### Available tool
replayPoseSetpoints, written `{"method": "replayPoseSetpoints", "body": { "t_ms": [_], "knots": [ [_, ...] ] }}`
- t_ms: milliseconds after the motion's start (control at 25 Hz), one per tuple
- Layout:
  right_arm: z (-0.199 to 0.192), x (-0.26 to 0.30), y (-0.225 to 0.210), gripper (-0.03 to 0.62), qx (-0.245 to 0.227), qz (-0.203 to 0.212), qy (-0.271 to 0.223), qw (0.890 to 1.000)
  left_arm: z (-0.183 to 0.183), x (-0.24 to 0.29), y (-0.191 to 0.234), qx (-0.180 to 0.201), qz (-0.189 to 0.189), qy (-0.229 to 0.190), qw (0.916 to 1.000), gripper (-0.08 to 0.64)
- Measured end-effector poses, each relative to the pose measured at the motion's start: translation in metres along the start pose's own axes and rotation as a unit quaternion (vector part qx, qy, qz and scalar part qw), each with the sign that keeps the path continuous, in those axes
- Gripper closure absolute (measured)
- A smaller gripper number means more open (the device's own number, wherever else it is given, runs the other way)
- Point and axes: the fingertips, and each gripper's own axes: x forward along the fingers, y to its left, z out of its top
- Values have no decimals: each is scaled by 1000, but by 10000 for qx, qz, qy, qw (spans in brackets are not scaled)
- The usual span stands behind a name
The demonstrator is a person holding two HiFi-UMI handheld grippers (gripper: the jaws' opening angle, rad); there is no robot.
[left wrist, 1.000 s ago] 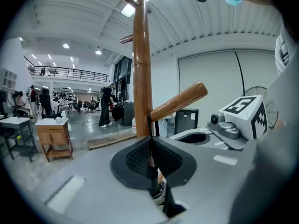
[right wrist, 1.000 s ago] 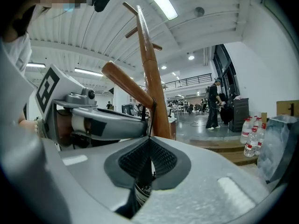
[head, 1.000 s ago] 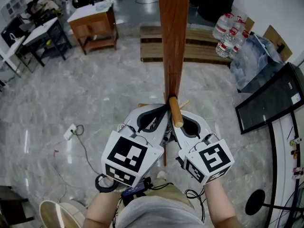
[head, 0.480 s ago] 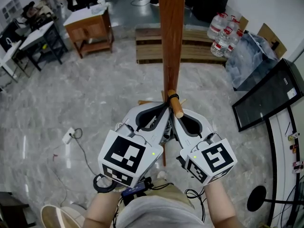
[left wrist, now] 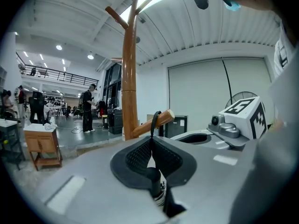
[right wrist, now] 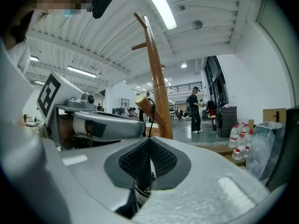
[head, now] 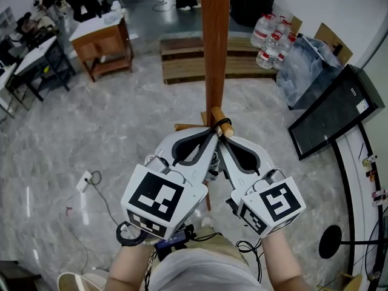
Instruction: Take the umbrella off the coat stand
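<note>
A big open lab or workshop hall: polished stone floor (head: 79, 132), work desks (head: 37, 48), water bottles (head: 270, 32), ribbed ceiling (right wrist: 215, 8) with strip lights (right wrist: 159, 3)

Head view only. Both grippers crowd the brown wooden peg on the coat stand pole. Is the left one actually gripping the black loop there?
Observer: Yes. In the left gripper view the left gripper is shut on the thin black umbrella strap, which runs up over the round wooden peg.
Operator: And the right?
Observer: In the right gripper view the right gripper is shut on the same strap, just below the peg.
Operator: Is the peg level?
Observer: No. From the side it slopes upward from the pole to its free end, so the strap probably has to go up and outward to clear it.
</note>
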Motion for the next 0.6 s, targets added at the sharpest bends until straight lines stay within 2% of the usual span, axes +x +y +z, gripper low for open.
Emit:
{"method": "replayPoseSetpoints", "body": {
  "t_ms": [600],
  "knots": [
    [8,-28,29,588,-45,-561,-126,9983,9,-31,-22,133,-533,-211,9983,540]
  ]
}}
